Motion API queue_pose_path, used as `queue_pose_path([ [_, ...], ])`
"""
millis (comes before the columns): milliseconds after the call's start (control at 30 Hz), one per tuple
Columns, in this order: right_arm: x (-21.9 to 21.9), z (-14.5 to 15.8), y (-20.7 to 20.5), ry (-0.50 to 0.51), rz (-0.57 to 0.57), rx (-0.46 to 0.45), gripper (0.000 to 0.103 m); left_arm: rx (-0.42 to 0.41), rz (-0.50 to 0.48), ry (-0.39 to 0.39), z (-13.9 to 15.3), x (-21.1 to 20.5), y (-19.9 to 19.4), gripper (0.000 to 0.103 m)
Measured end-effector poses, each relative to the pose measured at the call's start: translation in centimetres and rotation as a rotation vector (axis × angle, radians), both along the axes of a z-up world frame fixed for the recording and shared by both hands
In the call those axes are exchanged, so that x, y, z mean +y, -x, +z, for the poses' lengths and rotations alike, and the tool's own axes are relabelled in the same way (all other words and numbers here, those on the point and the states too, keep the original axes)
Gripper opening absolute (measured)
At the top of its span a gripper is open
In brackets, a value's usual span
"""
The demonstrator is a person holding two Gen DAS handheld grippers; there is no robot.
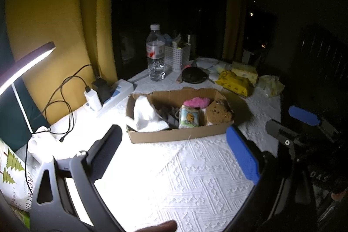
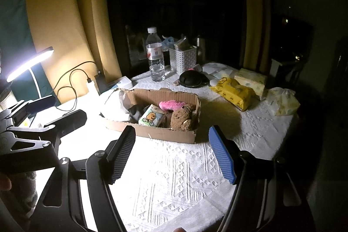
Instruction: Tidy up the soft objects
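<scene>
Both the left tool (image 1: 174, 151) and the right tool (image 2: 174, 153) stood wide open and empty above the worktop's (image 2: 174, 188) near edge. The cardboard box (image 2: 171, 136), mid-worktop, already held a tissue pack (image 2: 151, 117), a pink fluffy piece (image 2: 170, 104) and a brown plush (image 2: 181, 121). The yellow pack (image 2: 233, 92) lay near the far right corner; a good next grasp would probably pinch it across its narrow side.

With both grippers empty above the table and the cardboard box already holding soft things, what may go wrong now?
1. The yellow tissue pack lies beside the black round case; reaching for it may knock the case.
2. The water bottle stands upright behind the cardboard box and might tip if brushed.
3. The box looks crowded around the brown plush toy, so another item may spill out.
</scene>
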State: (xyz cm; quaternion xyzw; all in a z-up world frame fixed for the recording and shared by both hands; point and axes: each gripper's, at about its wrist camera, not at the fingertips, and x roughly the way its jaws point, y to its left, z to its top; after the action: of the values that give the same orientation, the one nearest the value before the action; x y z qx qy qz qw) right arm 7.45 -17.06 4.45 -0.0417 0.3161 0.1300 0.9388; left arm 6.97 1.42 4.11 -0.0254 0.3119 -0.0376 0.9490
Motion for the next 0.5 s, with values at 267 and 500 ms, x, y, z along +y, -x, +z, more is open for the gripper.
queue_pose_path([
  [267, 0.02, -0.22, -0.36, -0.001, 0.003, 0.005, 0.073, 0.005, -0.009, -0.001, -0.19, -0.26, -0.08, 0.097],
  [500, 0.01, -0.29, -0.42, -0.003, 0.003, 0.006, 0.073, 0.006, -0.011, -0.001, -0.31, -0.35, -0.07, 0.097],
])
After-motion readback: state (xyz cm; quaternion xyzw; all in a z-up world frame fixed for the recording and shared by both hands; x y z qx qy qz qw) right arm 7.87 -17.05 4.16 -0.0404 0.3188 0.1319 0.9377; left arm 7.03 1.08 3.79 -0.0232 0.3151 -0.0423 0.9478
